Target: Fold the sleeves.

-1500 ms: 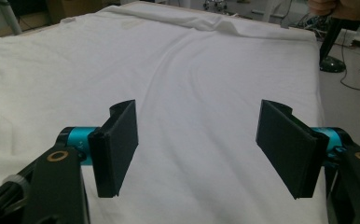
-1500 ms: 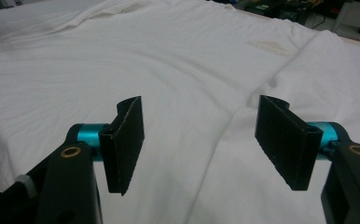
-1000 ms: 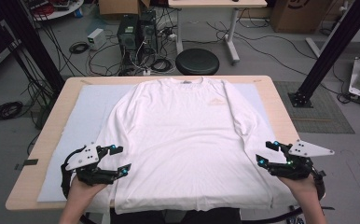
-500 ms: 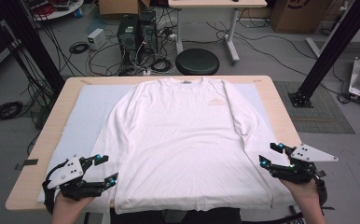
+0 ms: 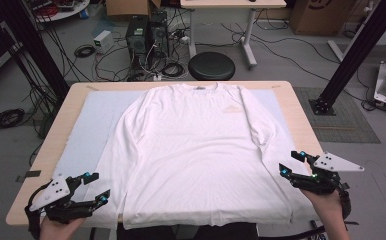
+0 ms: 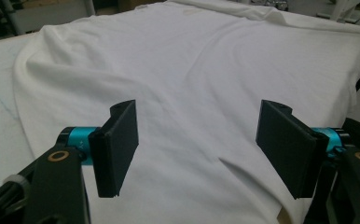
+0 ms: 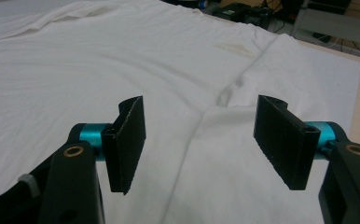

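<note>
A white long-sleeve shirt (image 5: 196,150) lies flat, front up, on a pale mat (image 5: 88,125) that covers the wooden table (image 5: 301,117). My left gripper (image 5: 100,187) is open at the near left, by the shirt's left cuff and hem corner. From the left gripper view its jaws (image 6: 201,144) stand wide apart over the shirt (image 6: 192,70), holding nothing. My right gripper (image 5: 287,161) is open at the near right, beside the right sleeve's lower end. Its own view (image 7: 201,140) frames the seam where that sleeve lies against the shirt's body (image 7: 99,56).
Beyond the table's far edge stand a black round stool (image 5: 211,65), computer towers (image 5: 138,32) and loose cables on the floor. Black frame posts (image 5: 353,55) rise at both sides. The table's near edge is right under my hands.
My left gripper has drawn back toward the near left corner, off the shirt's lower edge. The right gripper has shifted only slightly toward the near right. The shirt lies as before.
</note>
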The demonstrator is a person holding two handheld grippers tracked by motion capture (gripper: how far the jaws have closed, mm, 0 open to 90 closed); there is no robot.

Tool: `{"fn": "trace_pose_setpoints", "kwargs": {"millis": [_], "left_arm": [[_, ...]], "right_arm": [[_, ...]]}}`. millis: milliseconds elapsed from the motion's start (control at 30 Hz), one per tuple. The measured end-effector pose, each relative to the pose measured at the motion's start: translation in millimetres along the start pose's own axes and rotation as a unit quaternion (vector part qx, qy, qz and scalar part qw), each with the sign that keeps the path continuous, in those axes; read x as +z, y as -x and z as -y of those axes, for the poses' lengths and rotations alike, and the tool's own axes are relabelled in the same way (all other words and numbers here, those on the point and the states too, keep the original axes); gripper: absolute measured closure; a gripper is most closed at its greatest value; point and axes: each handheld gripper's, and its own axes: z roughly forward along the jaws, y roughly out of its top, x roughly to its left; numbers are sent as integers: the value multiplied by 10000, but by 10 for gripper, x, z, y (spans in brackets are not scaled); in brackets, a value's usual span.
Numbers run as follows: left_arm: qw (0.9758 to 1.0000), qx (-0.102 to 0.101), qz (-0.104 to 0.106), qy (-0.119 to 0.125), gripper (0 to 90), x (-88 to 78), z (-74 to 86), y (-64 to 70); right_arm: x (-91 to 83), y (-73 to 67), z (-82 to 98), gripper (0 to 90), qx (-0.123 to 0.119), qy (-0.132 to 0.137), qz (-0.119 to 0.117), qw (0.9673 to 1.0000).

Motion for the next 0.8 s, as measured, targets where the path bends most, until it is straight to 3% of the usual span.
{"fn": "trace_pose_setpoints", "kwargs": {"millis": [100, 233, 467, 633, 800], "left_arm": [[9998, -85, -139, -71, 297, -79, 53, -52], [9988, -375, -243, -210, 300, -170, 159, -149], [9935, -715, -551, -694, 411, -192, 265, -225], [9911, -668, -628, -968, 476, -159, 287, -219], [9878, -678, -743, -1187, 476, -128, 297, -211]], "right_arm": [[2, -2, -2, 341, -3, -2, -5, 10000], [2, 1, -1, 342, 3, 3, 9, 10000], [3, 6, 0, 342, 10, 15, 16, 10000], [-1, 10, 3, 342, 35, 6, 34, 10000], [-7, 18, 8, 343, 53, 16, 57, 10000]]}}
